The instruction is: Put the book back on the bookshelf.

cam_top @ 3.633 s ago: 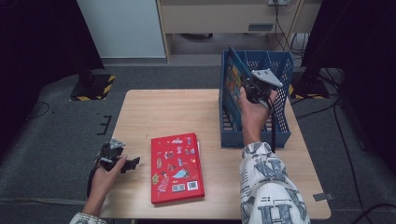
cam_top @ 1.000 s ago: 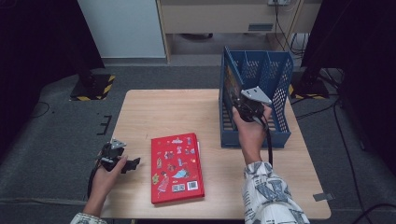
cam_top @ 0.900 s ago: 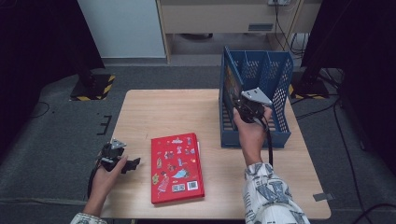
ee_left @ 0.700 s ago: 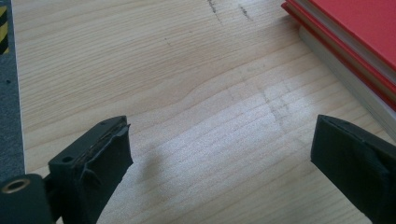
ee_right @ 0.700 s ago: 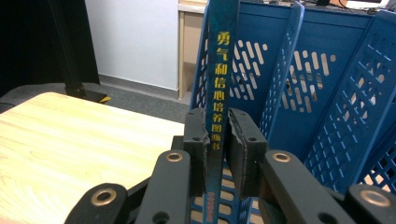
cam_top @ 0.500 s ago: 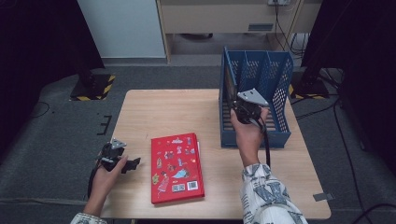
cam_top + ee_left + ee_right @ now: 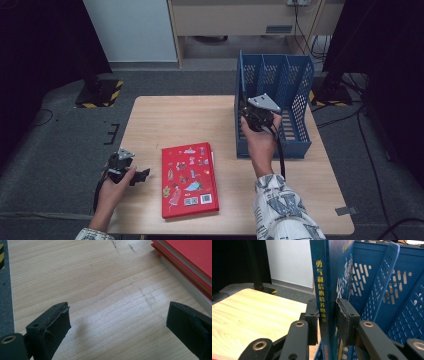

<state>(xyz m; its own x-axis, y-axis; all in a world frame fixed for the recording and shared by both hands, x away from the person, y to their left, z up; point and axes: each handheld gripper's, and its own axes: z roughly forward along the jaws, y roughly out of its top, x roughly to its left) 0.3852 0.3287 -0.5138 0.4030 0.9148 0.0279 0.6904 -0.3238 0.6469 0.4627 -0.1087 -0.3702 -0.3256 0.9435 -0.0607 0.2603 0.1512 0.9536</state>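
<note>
Right gripper view: one blue book (image 7: 329,290), its spine printed in yellow Chinese characters, was clamped between the right gripper (image 7: 327,320) jaws, which had just been opening slightly; one red book (image 7: 189,179) lay at 3 o'clock of the wide-open left gripper (image 7: 131,172).

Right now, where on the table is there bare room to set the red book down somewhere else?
The wide strip of table beyond the red book, left of the blue file rack, is bare. The right side is crowded: rack, right gripper on the blue book.

A blue book (image 7: 329,290) bears yellow characters on its spine. The file rack (image 7: 295,85) is blue with perforated walls. A red book (image 7: 189,180) shows small colourful pictures. The worktop (image 7: 175,120) is pale wood-grain.
</note>
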